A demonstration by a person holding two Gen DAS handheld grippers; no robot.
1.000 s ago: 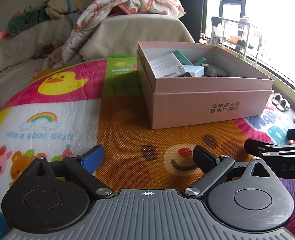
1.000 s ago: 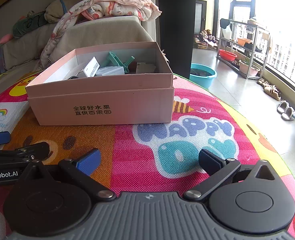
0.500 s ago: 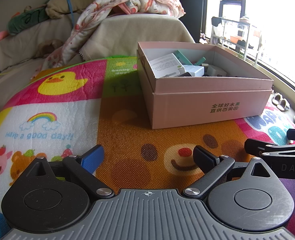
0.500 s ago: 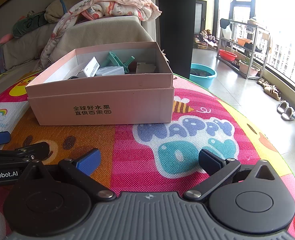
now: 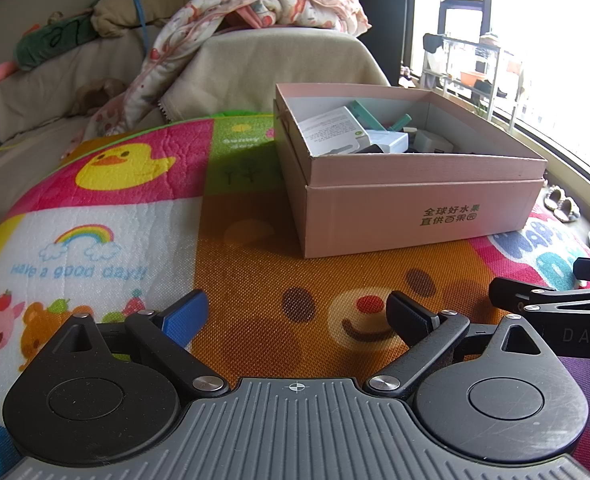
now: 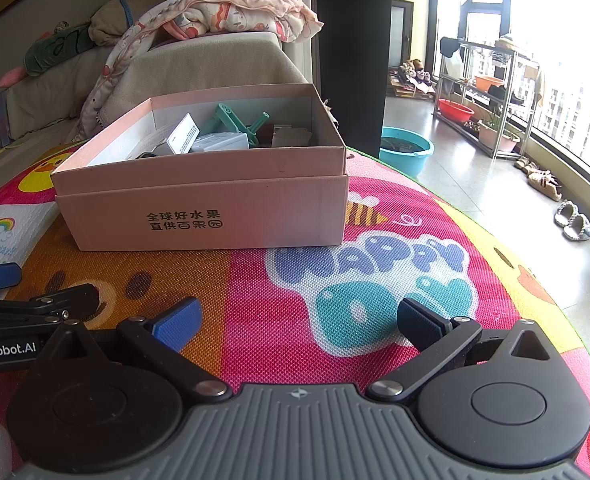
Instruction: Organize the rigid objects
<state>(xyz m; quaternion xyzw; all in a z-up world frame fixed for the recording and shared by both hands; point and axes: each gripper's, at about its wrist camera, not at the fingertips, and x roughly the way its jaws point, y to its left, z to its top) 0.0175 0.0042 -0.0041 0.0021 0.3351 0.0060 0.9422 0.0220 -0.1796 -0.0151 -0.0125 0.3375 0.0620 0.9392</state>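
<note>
A pink cardboard box (image 5: 423,216) (image 6: 203,208) stands on the colourful play mat. It holds several rigid items: a white carton (image 5: 331,130) (image 6: 183,138), teal plastic pieces (image 5: 369,114) (image 6: 235,120) and small white boxes (image 6: 221,142). My left gripper (image 5: 297,314) is open and empty, low over the mat, in front and left of the box. My right gripper (image 6: 297,318) is open and empty, in front and right of the box. Each gripper shows at the edge of the other's view.
The play mat (image 5: 107,216) (image 6: 375,264) covers the floor. A covered sofa with a blanket (image 5: 255,12) stands behind the box. To the right lie bare floor, a teal basin (image 6: 405,150), a rack (image 6: 491,96) and slippers (image 6: 575,222) by the window.
</note>
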